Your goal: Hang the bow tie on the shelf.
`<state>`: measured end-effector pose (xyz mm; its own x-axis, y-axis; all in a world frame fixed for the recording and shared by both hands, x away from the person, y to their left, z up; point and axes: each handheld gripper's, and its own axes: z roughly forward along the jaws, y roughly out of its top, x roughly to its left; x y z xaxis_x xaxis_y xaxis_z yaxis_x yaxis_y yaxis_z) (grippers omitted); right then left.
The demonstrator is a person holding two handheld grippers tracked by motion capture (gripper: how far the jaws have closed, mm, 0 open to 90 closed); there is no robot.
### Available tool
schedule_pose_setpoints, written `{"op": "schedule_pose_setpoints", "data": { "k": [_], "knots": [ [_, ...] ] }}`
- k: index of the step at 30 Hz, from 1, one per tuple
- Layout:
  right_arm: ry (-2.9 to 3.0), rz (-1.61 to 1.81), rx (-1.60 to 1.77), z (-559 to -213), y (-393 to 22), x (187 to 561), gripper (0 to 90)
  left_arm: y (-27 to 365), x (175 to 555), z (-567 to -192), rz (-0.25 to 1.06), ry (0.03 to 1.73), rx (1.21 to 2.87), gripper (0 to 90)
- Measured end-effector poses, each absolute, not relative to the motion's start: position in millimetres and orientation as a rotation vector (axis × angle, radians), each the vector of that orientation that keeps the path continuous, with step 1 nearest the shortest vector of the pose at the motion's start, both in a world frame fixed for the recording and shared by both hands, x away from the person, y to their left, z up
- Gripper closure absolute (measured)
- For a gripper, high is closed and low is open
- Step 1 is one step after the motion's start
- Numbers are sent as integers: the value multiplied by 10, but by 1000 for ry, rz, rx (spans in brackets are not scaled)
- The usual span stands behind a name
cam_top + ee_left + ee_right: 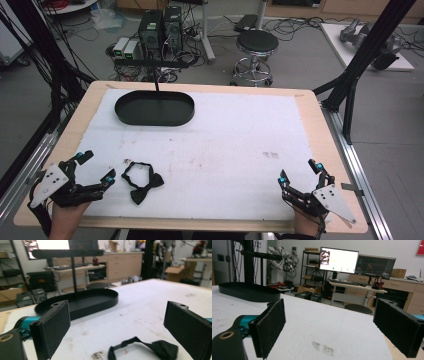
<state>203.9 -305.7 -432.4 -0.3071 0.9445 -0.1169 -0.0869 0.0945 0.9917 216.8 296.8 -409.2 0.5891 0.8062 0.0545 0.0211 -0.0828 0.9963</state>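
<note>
A black bow tie [142, 181] with its strap looped lies on the white mat near the front left; it lies low in the left gripper view as bow tie [147, 350]. My left gripper [96, 166] stands open just left of it, jaws wide, nothing between them [117, 330]. A black oval tray [154, 108] with an upright T-shaped stand sits at the back left, also seen as tray [85, 302] and tray [247, 291]. My right gripper [300, 172] is open at the front right corner, holding nothing [329, 325].
The white mat [225, 145] covers most of the wooden table [310, 107]. A few dark smudges [270, 155] mark the mat at right. A stool [257, 44] and computer boxes stand on the floor beyond the far edge.
</note>
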Motion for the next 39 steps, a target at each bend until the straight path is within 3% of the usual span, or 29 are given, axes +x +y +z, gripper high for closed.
{"op": "schedule_pose_setpoints", "data": {
  "k": [11,24,39],
  "knots": [
    [1435,1379,899,-4324,-3050,2039,99,2636,2199,-4054,644,705,1736,249],
    [1433,1378,890,-4328,-3038,2031,99,2335,2307,-4240,477,746,1990,352],
    [1428,1386,891,-4335,-3043,2029,99,2114,2345,-4397,452,760,2145,539]
  ]
}}
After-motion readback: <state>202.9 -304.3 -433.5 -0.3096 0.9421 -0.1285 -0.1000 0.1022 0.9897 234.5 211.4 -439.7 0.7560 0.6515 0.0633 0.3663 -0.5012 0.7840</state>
